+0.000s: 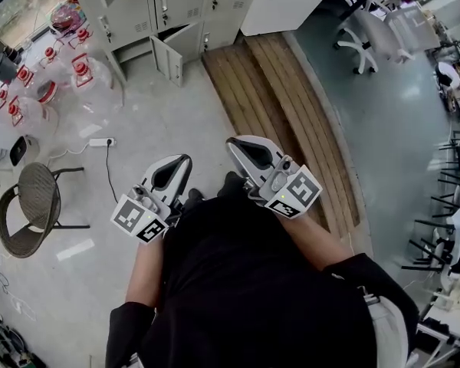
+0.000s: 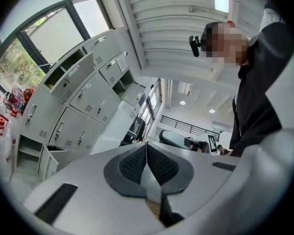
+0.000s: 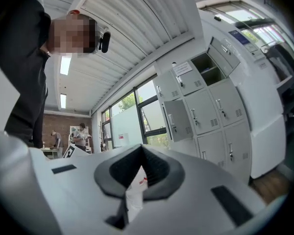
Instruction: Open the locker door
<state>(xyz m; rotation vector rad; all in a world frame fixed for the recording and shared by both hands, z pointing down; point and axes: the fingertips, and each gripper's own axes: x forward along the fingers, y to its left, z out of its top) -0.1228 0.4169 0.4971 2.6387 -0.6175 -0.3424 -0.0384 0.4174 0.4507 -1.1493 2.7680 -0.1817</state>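
We are only beginning the approach: the lockers (image 1: 185,6) are standing well apart from us, 1 low locker door (image 1: 169,58) seemingly ajar. We are holding the left gripper (image 1: 185,162) and right gripper (image 1: 234,144) by our body, jaws together, empty. The next move is calling for walking closer and parting 1 pair at a handle.

One left gripper (image 1: 182,162), one right gripper (image 1: 236,144), one wicker chair (image 1: 37,194).

No legible text or signs
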